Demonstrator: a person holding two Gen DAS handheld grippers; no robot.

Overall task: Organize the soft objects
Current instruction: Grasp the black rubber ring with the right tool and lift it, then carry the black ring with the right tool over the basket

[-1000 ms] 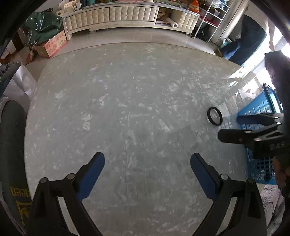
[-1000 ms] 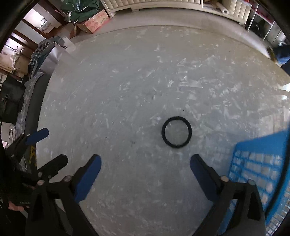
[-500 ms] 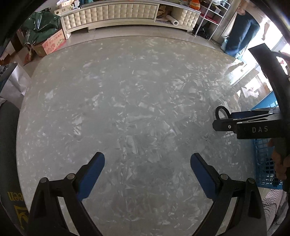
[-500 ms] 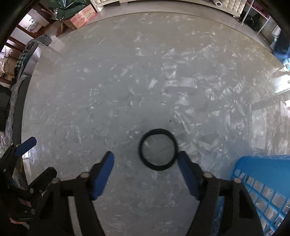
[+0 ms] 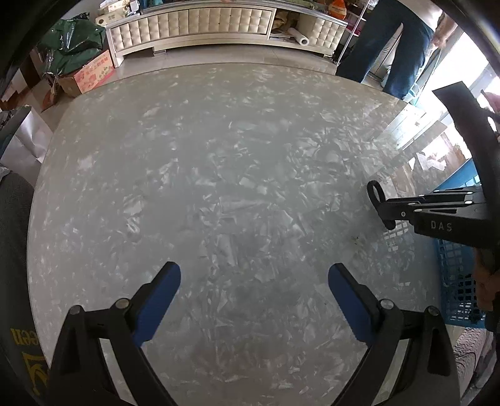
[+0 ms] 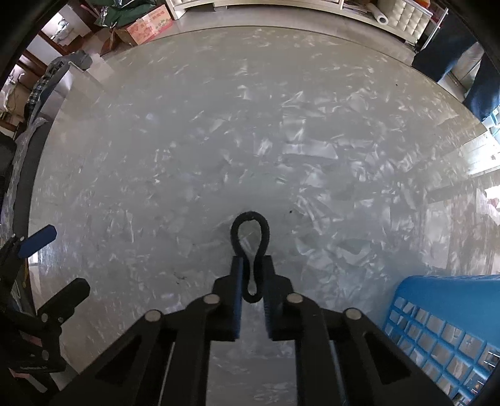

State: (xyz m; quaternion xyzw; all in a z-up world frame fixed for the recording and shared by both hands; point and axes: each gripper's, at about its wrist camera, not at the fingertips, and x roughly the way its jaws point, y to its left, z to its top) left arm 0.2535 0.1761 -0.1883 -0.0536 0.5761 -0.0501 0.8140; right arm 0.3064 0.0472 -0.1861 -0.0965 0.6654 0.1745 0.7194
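Note:
A black elastic hair tie [image 6: 265, 229] is pinched between the blue pads of my right gripper [image 6: 252, 268], squeezed into a narrow loop that sticks out past the fingertips, just over the grey marbled round table [image 6: 218, 140]. In the left wrist view the same tie [image 5: 371, 193] shows at the tip of the right gripper [image 5: 382, 207] at the right. My left gripper [image 5: 253, 281] is open and empty above the table's near part. A blue plastic basket [image 6: 443, 315] stands at the right of the right gripper.
The basket also shows at the right edge of the left wrist view [image 5: 456, 281]. A person in jeans [image 5: 390, 43] stands beyond the table's far right. A padded cabinet [image 5: 203, 22] and a cardboard box [image 5: 90, 73] are on the floor behind.
My right gripper moved forward over the hair tie and shut on it, squeezing the round ring into a narrow loop. My left gripper stayed open and shifted only a little.

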